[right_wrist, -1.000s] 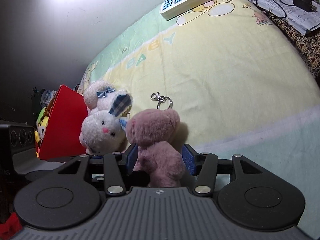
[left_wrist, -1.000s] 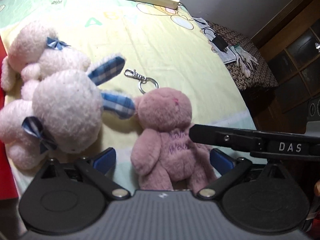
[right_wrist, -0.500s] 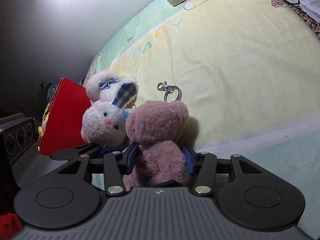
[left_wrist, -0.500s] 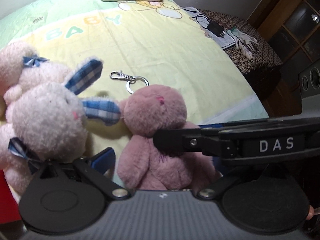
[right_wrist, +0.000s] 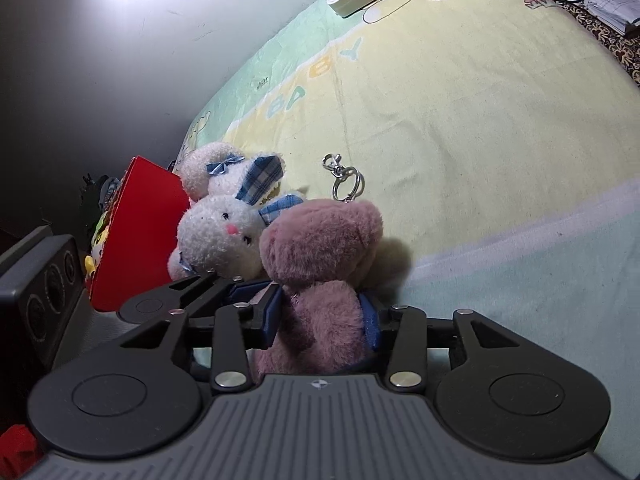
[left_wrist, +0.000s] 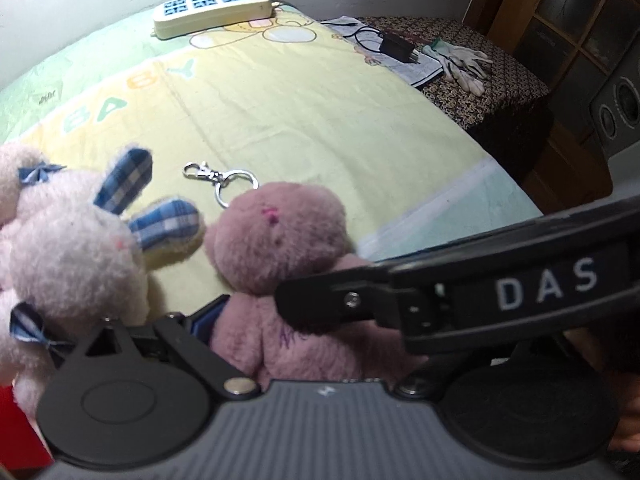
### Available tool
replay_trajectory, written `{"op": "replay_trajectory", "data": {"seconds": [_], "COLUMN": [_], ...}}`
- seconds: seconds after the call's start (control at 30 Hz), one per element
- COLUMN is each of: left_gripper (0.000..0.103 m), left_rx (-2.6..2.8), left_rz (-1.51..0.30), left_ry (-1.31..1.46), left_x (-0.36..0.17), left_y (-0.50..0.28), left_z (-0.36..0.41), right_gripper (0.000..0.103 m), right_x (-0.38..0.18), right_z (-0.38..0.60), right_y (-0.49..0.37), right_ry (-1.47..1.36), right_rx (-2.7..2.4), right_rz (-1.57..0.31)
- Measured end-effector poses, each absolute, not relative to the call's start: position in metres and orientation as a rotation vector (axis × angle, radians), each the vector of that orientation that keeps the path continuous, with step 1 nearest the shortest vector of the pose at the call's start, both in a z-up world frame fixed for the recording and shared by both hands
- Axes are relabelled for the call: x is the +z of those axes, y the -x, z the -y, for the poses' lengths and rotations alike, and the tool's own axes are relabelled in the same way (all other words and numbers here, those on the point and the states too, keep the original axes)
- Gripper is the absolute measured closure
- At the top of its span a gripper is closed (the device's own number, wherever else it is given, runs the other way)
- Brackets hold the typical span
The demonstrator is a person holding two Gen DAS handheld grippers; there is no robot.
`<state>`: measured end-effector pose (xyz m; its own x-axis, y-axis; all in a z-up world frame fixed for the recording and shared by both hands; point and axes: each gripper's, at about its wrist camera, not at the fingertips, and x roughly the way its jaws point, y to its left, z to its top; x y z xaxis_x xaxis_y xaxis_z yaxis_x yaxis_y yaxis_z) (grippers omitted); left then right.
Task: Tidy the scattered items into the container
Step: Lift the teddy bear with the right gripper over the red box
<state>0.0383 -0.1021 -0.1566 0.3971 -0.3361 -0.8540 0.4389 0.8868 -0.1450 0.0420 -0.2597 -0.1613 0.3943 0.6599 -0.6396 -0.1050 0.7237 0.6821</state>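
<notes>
Pink bear (right_wrist: 320, 248) between closing right jaws.

— What lies at the far end of the yellow-and-green "BABY" bed sheet (left_wrist: 280, 112)?
— A cream power strip with blue sockets (left_wrist: 212, 6). To the right, a black charger with its cable (left_wrist: 396, 46) and white fabric gloves (left_wrist: 460, 64) rest on a dark patterned cloth (left_wrist: 500, 92).

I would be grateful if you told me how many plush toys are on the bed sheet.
3: a pink bear between both grippers' closing fingers, a white bunny beside it, and another white plush behind the bunny, near the red container. Others may be hidden.
</notes>
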Motion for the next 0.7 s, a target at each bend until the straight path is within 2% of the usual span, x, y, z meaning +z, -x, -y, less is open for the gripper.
{"op": "replay_trajectory", "data": {"seconds": [0.13,0.3,0.7], "left_gripper": [0.015,0.016,0.017], "left_rx": [-0.577,-0.653,-0.796], "left_rz": [-1.068,-1.011,-0.844], "left_ry": [-0.030,-0.026,0.045], "left_x": [-0.147,-0.122,-0.011], "left_y": [-0.033,-0.013,0.029], "left_z": [0.091,0.077,-0.012], "right_gripper": [0.068,0.068,0.068], "right_x": [-0.149,-0.124,-0.024], "right_z": [0.264,0.249,0.176], "right_y": [-0.024,0.003,0.056], "right_ry": [-0.637,-0.620,-0.546], "right_rx": [0.499,0.451,0.439], "right_rz": [-1.044,-0.970,-0.738]}}
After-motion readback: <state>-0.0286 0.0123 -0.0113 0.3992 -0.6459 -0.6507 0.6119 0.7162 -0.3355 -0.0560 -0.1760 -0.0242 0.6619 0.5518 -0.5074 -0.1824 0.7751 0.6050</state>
